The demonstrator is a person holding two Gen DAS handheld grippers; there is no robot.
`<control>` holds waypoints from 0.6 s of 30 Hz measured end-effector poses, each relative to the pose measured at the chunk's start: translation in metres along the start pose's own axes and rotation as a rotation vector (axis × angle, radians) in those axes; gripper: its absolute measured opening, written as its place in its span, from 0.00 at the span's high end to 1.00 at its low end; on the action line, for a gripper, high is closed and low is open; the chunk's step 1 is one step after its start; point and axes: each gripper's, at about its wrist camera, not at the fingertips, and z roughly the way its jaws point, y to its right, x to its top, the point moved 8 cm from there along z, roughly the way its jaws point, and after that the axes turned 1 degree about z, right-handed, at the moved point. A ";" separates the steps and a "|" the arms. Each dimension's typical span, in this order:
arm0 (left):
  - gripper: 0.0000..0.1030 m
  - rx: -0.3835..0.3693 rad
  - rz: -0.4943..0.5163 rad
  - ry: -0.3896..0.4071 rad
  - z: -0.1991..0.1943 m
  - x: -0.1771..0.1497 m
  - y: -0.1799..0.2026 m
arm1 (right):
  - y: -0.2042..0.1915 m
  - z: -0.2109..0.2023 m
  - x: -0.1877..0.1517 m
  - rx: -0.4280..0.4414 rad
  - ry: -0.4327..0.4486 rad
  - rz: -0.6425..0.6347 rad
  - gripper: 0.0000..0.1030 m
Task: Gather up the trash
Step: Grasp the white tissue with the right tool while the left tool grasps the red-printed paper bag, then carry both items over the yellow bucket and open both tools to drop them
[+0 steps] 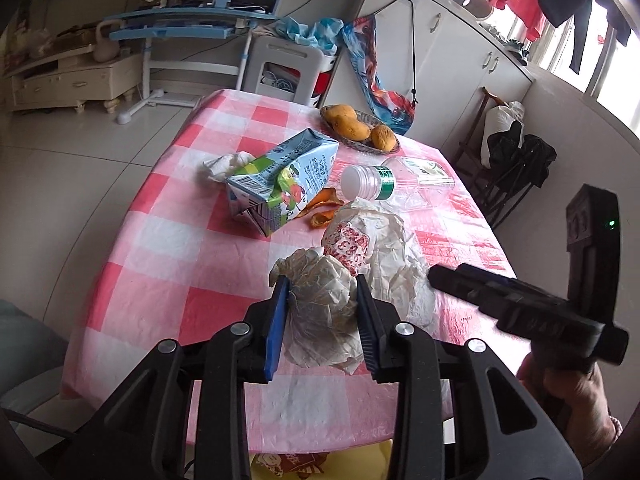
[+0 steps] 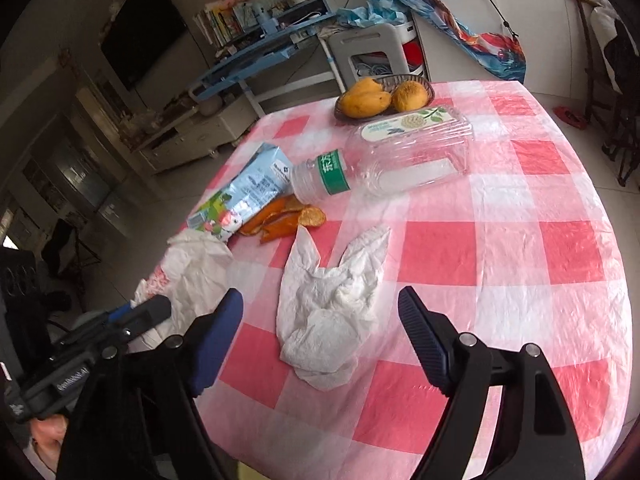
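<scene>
We see the right gripper (image 2: 320,320) jaws released, straddling the white tissue (image 2: 328,312), long axis running up-frame. Left gripper (image 1: 322,312) jaws clench a crumpled wrapper (image 1: 320,300).

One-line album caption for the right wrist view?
Open tongs hover over a crumpled white tissue on the checked tablecloth.

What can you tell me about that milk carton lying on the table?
The milk carton is a light blue and green printed paperboard box with a barcode, lying on its side on the pink checked tablecloth. It looks dented. Orange peel lies against it, a crumpled tissue beside it. Neither hand-held gripper touches it.
</scene>
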 end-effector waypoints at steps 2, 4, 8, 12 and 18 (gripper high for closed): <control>0.70 0.001 0.002 0.004 -0.001 0.000 0.000 | -0.002 0.010 -0.004 -0.048 -0.018 -0.043 0.26; 0.69 -0.001 -0.001 0.005 -0.002 0.001 -0.001 | -0.002 0.019 -0.009 -0.080 -0.037 -0.069 0.26; 0.69 -0.003 -0.013 0.006 -0.002 0.003 -0.003 | 0.000 0.031 -0.015 -0.149 -0.052 -0.136 0.34; 0.69 -0.008 -0.020 0.011 -0.004 0.004 -0.004 | -0.009 0.033 -0.020 -0.175 -0.054 -0.244 0.76; 0.69 -0.007 -0.017 0.045 -0.016 0.008 -0.005 | -0.014 0.009 -0.009 -0.123 0.013 -0.220 0.84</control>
